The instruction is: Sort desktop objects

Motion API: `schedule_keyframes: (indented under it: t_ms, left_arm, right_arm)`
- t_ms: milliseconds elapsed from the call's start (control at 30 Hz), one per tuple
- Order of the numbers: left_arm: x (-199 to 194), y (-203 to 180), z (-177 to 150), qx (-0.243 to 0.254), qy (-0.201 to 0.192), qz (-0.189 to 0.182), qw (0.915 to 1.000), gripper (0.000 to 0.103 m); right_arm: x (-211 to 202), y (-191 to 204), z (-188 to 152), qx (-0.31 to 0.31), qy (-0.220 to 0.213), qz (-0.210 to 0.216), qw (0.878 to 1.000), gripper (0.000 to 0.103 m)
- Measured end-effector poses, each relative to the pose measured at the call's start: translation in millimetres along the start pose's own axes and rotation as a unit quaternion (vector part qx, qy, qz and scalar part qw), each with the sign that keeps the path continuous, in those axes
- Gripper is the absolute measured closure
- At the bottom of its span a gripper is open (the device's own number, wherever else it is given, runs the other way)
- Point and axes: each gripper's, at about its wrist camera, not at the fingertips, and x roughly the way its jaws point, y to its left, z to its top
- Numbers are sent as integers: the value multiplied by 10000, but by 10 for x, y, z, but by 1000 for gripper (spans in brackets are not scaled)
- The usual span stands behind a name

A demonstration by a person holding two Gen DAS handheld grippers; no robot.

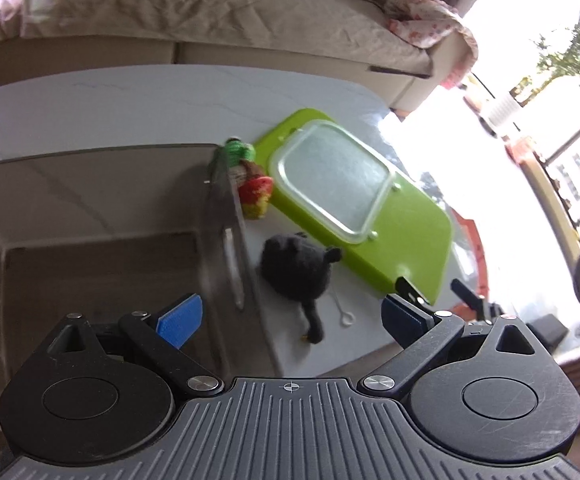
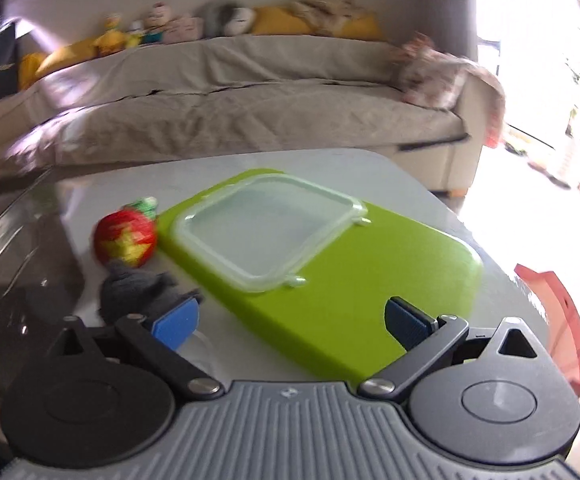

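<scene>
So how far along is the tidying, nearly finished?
Hardly started, it seems. Nothing looks sorted: the black knitted toy and the red knitted apple lie loose on the table beside the green board, which carries a clear lid. Both the left gripper and right gripper are open, empty.

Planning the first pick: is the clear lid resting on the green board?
Touching. The right wrist view shows the clear lid lying flat on the green board, no gap beneath.

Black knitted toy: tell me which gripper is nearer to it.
Right. The right gripper has its left finger almost against the black knitted toy. The left gripper hangs open above and short of the toy, beside the clear box.
</scene>
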Motion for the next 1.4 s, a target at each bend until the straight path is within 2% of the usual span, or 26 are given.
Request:
schedule_keyframes:
  t_ms: [67, 133, 167, 233, 300, 400, 500, 633, 733, 833, 933, 1067, 1267, 1333, 1400]
  left_arm:
    - [104, -127, 335, 365, 141, -275, 9989, 2]
    - [328, -236, 730, 704, 321, -590, 9953, 0]
    - [469, -270, 924, 791, 398, -706, 9936, 0]
    - [856, -307, 1301, 1011, 762, -755, 9891, 0]
    - [1292, -287, 1620, 1167, 987, -370, 9876, 0]
    - [1946, -196, 1994, 1243, 1113, 322, 9855, 0]
    - [2494, -152, 2230, 1308, 1239, 526, 9822, 0]
    - [3019, -205, 2333, 1363, 1524, 376, 9782, 0]
    - [3296, -327, 2284, 1670, 1717, 509, 9696, 0]
    - [3400, -490, 2189, 2081, 1586, 591, 9633, 0]
    - [3431, -720, 2073, 2377, 1603, 292, 9576, 0]
    - [3502, -960, 1922, 2815, 1629, 500, 9443, 0]
    - [3483, -619, 2138, 1965, 1452, 604, 9678, 0]
    - [3536, -528, 2183, 1695, 1567, 405, 9721, 0]
    - [3505, -533, 2153, 1797, 1520, 494, 9707, 0]
  right_arm:
    - [61, -430, 18, 1126, 195, 6, 9935, 2]
    - [139, -818, -24, 2086, 517, 287, 9762, 2]
    - [149, -954, -54, 2360, 608, 283, 9694, 2]
    - [135, -1160, -119, 2578, 596, 90, 9643, 2]
    - [124, -1307, -174, 2674, 599, -86, 9617, 2]
    - [135, -1523, -255, 2917, 643, -207, 9541, 2]
    - [150, -1727, -321, 3185, 581, -400, 9453, 1]
    - [171, -1921, -397, 3369, 580, -578, 9380, 0]
    - [211, -2045, -480, 3512, 533, -584, 9330, 0]
    - [260, -2151, -569, 3812, 535, -271, 9225, 0]
    - [323, -2253, -678, 4140, 559, 144, 9084, 0]
    - [375, -2354, -796, 4368, 535, 559, 8962, 0]
    - [392, -2408, -861, 4350, 531, 691, 8962, 0]
    - [412, -2425, -883, 4373, 541, 739, 8946, 0]
    - [440, -2430, -898, 4401, 541, 829, 8925, 0]
